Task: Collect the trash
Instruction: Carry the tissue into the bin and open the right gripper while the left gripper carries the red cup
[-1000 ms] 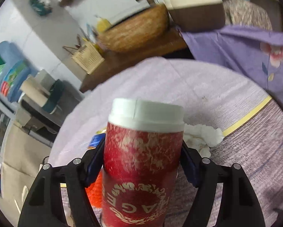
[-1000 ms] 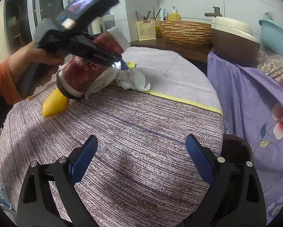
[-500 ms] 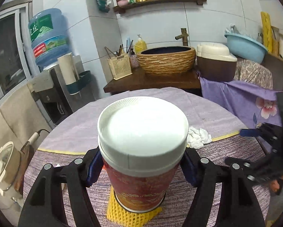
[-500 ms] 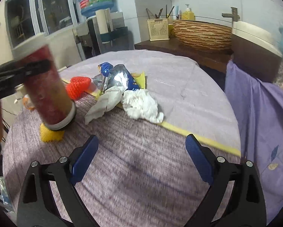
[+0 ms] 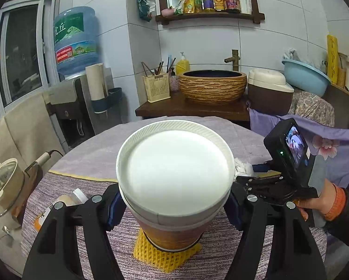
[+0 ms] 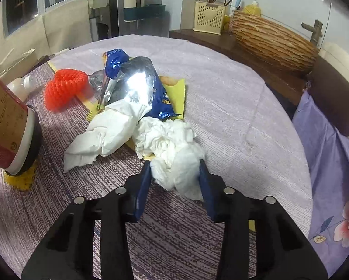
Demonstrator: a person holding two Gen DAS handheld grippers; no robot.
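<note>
My left gripper (image 5: 174, 206) is shut on a red paper cup with a white lid (image 5: 175, 170), standing upright on a yellow foam net (image 5: 166, 254). The cup also shows at the left of the right wrist view (image 6: 8, 130). My right gripper (image 6: 175, 175) is closed around a crumpled white tissue (image 6: 174, 154) on the table. Behind it lie a second tissue (image 6: 104, 135), a blue and silver snack wrapper (image 6: 137, 84) and a red foam net (image 6: 66, 88).
A round table with purple cloth (image 6: 232, 98) holds the trash. A small white bottle (image 6: 22, 85) lies at the left edge. A wooden counter with a woven basin (image 5: 212, 87) stands behind. A purple flowered cloth (image 6: 333, 186) is at the right.
My left gripper turned the cup upright and set it on the yellow net. My right gripper moved forward to the trash pile and closed on the white tissue.
</note>
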